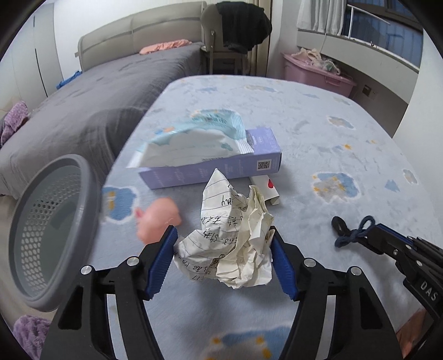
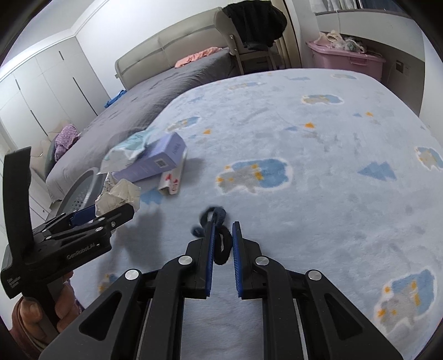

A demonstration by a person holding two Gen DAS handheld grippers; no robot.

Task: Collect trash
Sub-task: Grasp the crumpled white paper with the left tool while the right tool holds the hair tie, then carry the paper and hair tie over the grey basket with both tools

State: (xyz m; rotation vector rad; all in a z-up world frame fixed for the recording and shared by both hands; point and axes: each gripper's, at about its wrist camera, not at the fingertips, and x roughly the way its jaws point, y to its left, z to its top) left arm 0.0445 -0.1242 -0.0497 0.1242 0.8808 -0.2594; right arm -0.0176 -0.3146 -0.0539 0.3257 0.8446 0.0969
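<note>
We see soft, even daylight from the window (image 1: 357, 19) at upper right. Fisheye bending curves both views, with dark corners. The basket (image 1: 52, 235) and wrapper (image 1: 193, 135) blur.

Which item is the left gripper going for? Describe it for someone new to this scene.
On the pale blue cloud-print blanket, just in front of the long lilac carton, lies a crumpled sheet of lined, handwritten paper. It sits between the left gripper fingers; nothing else there bears handwriting.

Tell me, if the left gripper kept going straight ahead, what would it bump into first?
Probably the purple box. The left gripper already has the crumpled paper between its fingers; the box lies just beyond on the blue blanket, a wipes packet on top. Depth is hard to judge.
</note>
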